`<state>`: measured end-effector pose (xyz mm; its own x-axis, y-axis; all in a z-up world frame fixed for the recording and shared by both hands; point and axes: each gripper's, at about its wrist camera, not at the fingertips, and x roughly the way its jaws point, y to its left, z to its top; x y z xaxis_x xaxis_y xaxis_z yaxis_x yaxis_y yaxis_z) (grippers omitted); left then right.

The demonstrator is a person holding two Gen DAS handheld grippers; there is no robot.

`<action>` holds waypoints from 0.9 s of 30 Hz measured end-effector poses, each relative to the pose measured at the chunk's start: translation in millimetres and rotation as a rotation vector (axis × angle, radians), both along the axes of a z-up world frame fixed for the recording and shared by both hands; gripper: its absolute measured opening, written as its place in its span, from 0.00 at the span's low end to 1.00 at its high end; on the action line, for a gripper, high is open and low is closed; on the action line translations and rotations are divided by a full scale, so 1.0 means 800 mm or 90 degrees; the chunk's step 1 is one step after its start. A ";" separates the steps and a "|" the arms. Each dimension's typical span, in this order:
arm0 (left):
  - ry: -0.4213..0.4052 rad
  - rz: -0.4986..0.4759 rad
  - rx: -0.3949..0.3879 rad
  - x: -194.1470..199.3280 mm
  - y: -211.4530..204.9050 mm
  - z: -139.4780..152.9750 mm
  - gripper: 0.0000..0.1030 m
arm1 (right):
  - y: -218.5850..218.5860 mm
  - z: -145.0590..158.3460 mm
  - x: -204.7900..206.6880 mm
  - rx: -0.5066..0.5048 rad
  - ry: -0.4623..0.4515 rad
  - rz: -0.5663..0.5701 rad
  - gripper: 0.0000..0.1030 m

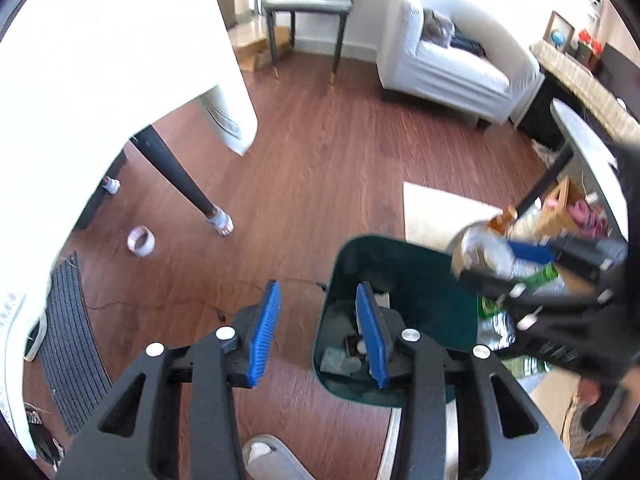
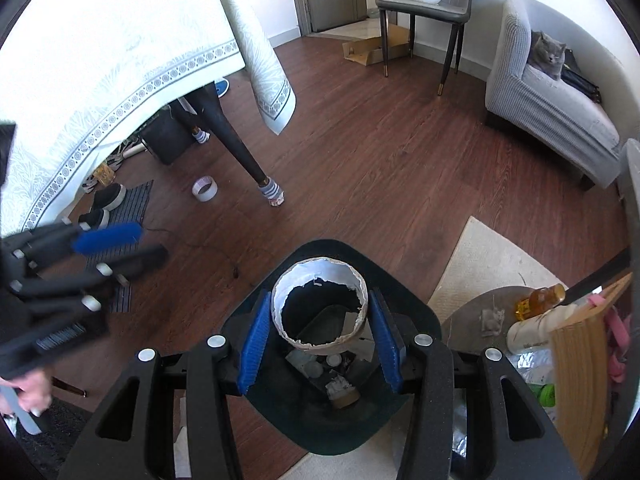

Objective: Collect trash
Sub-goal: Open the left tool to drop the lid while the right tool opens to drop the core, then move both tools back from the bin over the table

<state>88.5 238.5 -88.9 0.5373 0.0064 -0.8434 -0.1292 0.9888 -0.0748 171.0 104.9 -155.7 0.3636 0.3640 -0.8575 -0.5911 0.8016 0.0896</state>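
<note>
My right gripper is shut on a torn white tape ring and holds it directly over the dark green trash bin, which holds several scraps of trash. My left gripper is open and empty, hovering over the bin's left rim. In the left wrist view the right gripper shows blurred at the right with the ring. In the right wrist view the left gripper shows blurred at the left. Another tape roll lies on the wood floor near a table leg; it also shows in the left wrist view.
A table with a white cloth stands at the left, its leg near the roll. A small round side table with bottles is right of the bin. A cream rug, grey sofa with a cat, and a stool lie beyond.
</note>
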 end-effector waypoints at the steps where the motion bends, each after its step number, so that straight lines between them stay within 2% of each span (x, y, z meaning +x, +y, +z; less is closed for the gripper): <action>1: -0.007 0.004 -0.001 -0.001 0.002 0.006 0.38 | 0.003 -0.006 0.000 -0.006 0.006 0.002 0.47; 3: -0.018 0.006 -0.010 -0.001 0.004 0.017 0.33 | 0.006 -0.017 0.000 -0.017 0.016 0.005 0.47; 5: -0.029 0.004 -0.014 -0.001 0.004 0.028 0.32 | 0.008 -0.028 0.001 -0.026 0.026 0.005 0.47; 11: -0.073 -0.024 0.009 -0.007 -0.015 0.065 0.23 | 0.013 -0.055 0.002 -0.045 0.052 0.003 0.47; 13: -0.077 -0.029 0.001 -0.007 -0.019 0.071 0.22 | 0.015 -0.062 0.002 -0.050 0.058 0.004 0.47; 15: -0.080 -0.036 -0.014 -0.008 -0.022 0.082 0.16 | 0.018 -0.069 0.003 -0.056 0.064 0.005 0.48; 20: -0.114 -0.030 -0.008 -0.014 -0.031 0.105 0.16 | 0.024 -0.094 0.000 -0.086 0.086 0.014 0.48; 23: -0.130 -0.028 -0.022 -0.016 -0.033 0.115 0.16 | 0.024 -0.106 -0.006 -0.103 0.095 0.022 0.49; 27: -0.151 -0.028 -0.031 -0.017 -0.036 0.132 0.16 | 0.023 -0.110 -0.010 -0.115 0.094 0.022 0.59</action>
